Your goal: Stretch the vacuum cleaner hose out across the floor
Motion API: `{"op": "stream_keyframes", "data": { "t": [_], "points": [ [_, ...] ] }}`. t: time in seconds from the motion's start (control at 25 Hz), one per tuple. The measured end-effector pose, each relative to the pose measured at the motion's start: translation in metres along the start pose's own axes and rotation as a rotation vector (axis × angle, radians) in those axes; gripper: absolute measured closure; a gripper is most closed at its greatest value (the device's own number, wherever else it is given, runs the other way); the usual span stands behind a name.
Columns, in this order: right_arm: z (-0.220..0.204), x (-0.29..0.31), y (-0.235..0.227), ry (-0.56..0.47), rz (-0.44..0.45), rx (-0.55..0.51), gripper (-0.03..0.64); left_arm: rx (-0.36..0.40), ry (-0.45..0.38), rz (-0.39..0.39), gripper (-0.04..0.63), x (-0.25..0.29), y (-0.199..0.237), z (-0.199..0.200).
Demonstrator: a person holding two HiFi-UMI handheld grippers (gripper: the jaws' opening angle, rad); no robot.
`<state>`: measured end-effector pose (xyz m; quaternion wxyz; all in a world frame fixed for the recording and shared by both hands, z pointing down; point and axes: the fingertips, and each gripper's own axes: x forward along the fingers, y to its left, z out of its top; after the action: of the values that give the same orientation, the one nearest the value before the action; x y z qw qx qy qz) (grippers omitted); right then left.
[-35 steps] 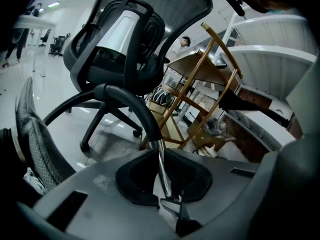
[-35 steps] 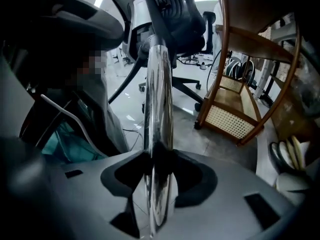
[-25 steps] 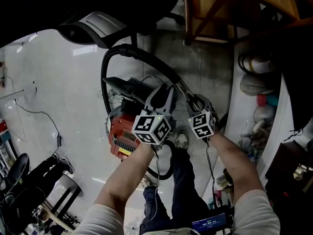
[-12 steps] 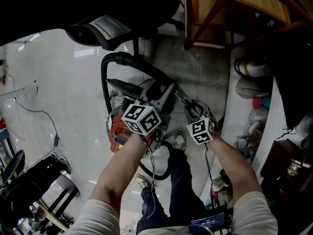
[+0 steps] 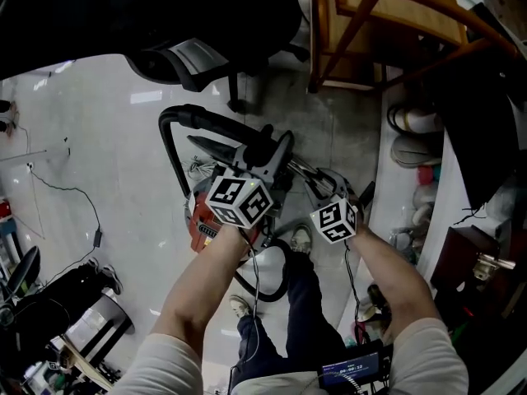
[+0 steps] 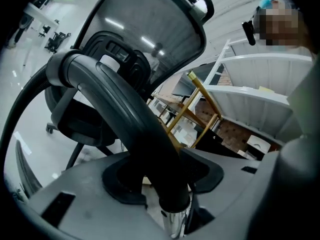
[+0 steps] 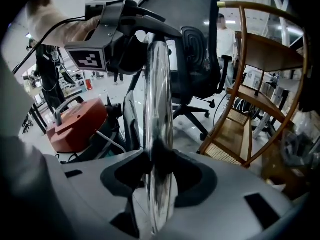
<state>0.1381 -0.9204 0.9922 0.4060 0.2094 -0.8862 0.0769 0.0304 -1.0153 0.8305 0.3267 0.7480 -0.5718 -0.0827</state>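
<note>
Plainly, I had both tools on the wand end of the hose [image 6: 125, 114], not on its long run. My left hand-held gripper [image 6: 160, 179] had just been opening wide and then easing in a little. The thick black bent grip of the hose stood between its jaws with a pad against each side, so I read it as clamped there. My right hand-held gripper [image 7: 159, 179] was pinching the shiny metal tube [image 7: 159, 109] that comes out of that black grip, the tube running straight up through the jaws' notch. Seen from my head camera, the two grippers sat close together above the red vacuum cleaner [image 5: 200, 225], which stood on the glossy pale floor [image 5: 107, 155]. From the grip the hose arched out to the left and curved back down toward the cleaner, and another black loop lay near my shoes. So the hose was coiled close by the machine, not laid out along the floor. Beyond it stood a black office chair [image 5: 189, 60], and a wooden chair [image 5: 387, 15] to the right.
</note>
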Motion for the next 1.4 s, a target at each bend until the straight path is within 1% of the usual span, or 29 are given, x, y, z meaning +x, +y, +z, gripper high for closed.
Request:
{"op": "stream_keyframes", "data": {
  "t": [0.24,0.64,0.8,1.0,1.16,1.4],
  "points": [
    [0.032,-0.027,0.007,-0.023,0.012,-0.027,0.445,0.016,-0.031,0.009,0.402,-0.025,-0.025,0.035],
    [0.089,-0.087,0.041,-0.057,0.045,-0.102,0.445,-0.003,-0.074,0.053,0.403,-0.095,-0.057,0.094],
    [0.115,-0.114,0.067,-0.066,0.082,-0.136,0.445,-0.003,-0.106,0.079,0.405,-0.135,-0.071,0.119],
    [0.144,-0.152,0.111,-0.068,0.112,-0.174,0.445,-0.027,-0.144,0.100,0.408,-0.198,-0.087,0.146],
    [0.163,-0.193,0.153,-0.070,0.116,-0.186,0.445,-0.039,-0.160,0.087,0.408,-0.254,-0.108,0.166],
    [0.196,-0.263,0.208,-0.078,0.103,-0.172,0.445,-0.056,-0.188,0.035,0.408,-0.327,-0.147,0.201]
  ]
}}
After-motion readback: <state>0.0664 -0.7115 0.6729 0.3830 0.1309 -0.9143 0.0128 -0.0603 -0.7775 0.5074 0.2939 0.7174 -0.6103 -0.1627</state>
